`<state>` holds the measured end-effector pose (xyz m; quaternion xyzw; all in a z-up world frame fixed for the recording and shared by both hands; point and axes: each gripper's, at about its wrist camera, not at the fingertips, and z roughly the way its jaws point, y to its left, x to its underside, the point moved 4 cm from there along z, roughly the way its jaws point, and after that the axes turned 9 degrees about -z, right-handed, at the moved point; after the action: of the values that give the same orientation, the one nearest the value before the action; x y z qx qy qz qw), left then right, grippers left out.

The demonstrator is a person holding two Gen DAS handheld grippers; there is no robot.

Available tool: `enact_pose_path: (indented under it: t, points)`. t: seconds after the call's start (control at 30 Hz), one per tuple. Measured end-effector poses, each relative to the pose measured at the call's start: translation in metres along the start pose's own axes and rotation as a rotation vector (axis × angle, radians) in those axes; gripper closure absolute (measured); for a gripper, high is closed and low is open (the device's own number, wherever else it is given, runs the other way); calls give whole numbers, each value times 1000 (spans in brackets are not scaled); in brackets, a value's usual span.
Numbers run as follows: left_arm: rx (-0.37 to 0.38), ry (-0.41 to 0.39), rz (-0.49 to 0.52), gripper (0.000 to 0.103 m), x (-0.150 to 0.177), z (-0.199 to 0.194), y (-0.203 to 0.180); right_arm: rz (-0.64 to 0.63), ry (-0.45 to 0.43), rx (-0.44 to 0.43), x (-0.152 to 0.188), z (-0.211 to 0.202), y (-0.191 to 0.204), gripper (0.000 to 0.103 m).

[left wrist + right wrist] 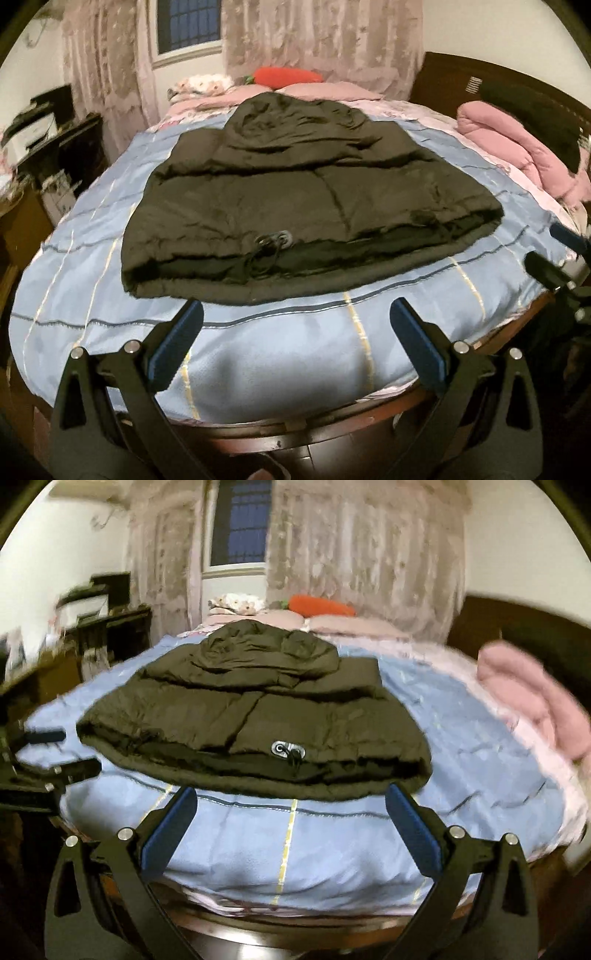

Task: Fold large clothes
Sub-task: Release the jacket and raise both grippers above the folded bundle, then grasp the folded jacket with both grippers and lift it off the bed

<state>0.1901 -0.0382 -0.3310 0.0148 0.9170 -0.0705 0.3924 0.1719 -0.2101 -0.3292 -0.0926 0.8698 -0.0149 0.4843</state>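
Note:
A dark olive hooded puffer jacket (303, 192) lies flat on the blue bedspread (280, 350), hood toward the far end, hem with a drawstring toggle (275, 238) toward me. The right wrist view shows the same jacket (258, 716) and its toggle (288, 751). My left gripper (295, 314) hovers open just short of the hem, nothing between its blue pads. My right gripper (290, 799) is also open, its tips at the hem's near edge. Each gripper shows at the side of the other's view: the right gripper (554, 258), the left gripper (55, 753).
A pink quilt (517, 147) is bunched at the bed's right side. Pink pillows and a red carrot-shaped cushion (288, 75) sit at the far end. A dark desk with clutter (55, 147) stands left of the bed. The wooden bed frame (295, 432) curves below.

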Motion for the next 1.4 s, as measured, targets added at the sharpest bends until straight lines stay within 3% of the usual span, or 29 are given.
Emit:
enact_pose_path:
  t: [0.1, 0.17, 0.27, 0.33, 0.4, 0.5, 0.7, 0.83, 1.03, 1.17, 1.27, 1.4]
  points:
    - [42, 21, -99, 2, -5, 7, 15, 143, 57, -49, 2, 15, -20, 1]
    - [136, 72, -238, 2, -8, 18, 33, 303, 118, -129, 7, 34, -38, 1]
    - [342, 191, -576, 2, -10, 39, 67, 618, 184, -302, 19, 60, -65, 1]
    - [467, 229, -735, 2, -14, 48, 82, 799, 185, -396, 24, 73, -81, 1]
    - [585, 238, -892, 2, -19, 56, 99, 922, 181, -429, 28, 85, -96, 1]
    - [697, 268, -1083, 2, -16, 71, 115, 1006, 201, -464, 31, 102, -105, 1]
    - [756, 274, -1199, 2, -4, 91, 123, 1174, 200, -532, 42, 130, -109, 1]
    - [736, 277, -1278, 2, 4, 102, 130, 1246, 214, -527, 53, 143, -114, 1]
    - [635, 299, -1301, 2, 4, 109, 132, 1232, 249, -505, 44, 150, -112, 1]
    - [493, 332, -1243, 2, 6, 112, 134, 1205, 280, -477, 40, 152, -111, 1]
    - [480, 319, -1290, 2, 8, 118, 141, 1219, 283, -470, 41, 155, -112, 1]
    - [470, 304, -1273, 2, -1, 123, 141, 1228, 269, -474, 35, 162, -116, 1]
